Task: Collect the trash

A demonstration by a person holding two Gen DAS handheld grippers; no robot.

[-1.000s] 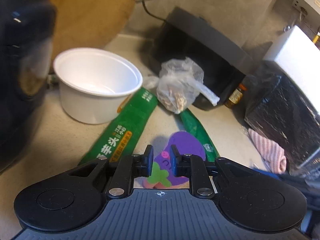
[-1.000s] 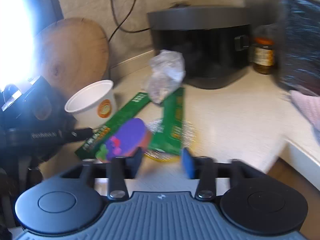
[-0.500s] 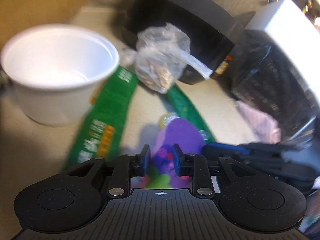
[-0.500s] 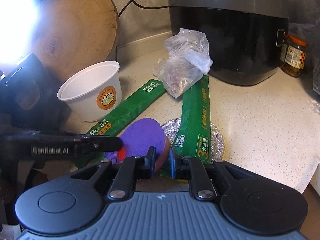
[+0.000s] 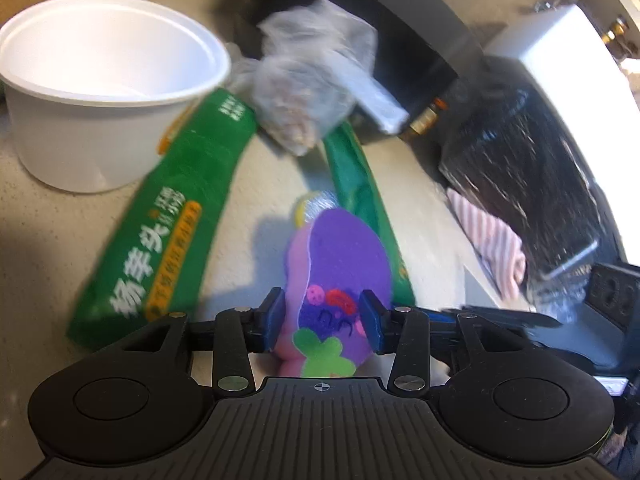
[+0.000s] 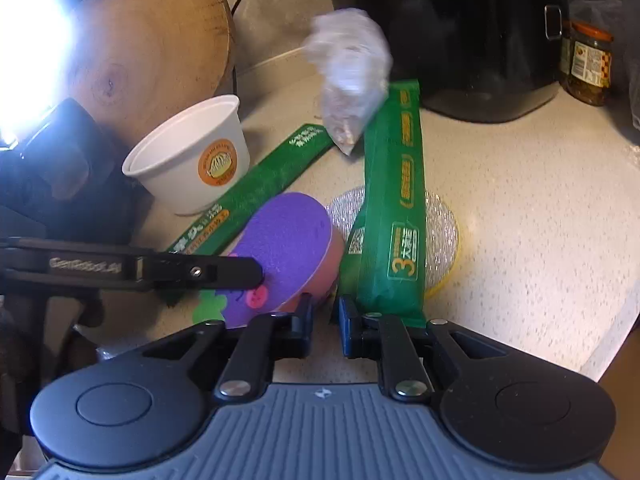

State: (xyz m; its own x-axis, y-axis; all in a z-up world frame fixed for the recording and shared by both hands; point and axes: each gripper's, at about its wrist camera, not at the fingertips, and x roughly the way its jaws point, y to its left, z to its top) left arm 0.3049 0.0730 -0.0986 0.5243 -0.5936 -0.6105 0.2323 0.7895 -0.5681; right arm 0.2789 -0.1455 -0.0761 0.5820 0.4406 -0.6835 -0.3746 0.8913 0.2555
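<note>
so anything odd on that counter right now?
Mostly clutter. Two green wrappers lie splayed; the right one rests on a glittery disc. A tied plastic bag of scraps leans on it. The purple foam eggplant is tipped up between the left gripper's open jaws.

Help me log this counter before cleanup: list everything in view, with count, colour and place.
bowl: 1, white, counter's left, upright
wrappers: 2, green, lying mid-counter in a V
plastic bag: 1, clear, crumpled, at the wrappers' far ends
sponge: 1, purple and pink, raised between both claws
glitter pad: 1, silver with a yellow rim, under the right wrapper
cooker: 1, black, at the back
wooden board: 1, tan, leaning back left
jar: 1, orange lid, right of the cooker
cloth: 1, pink striped, right
shiny bag: 1, black, right
box: 1, white, far right
counter: 1, speckled beige
left claw: black, just been opening, sponge between
right claw: black, closed on the sponge's edge
</note>
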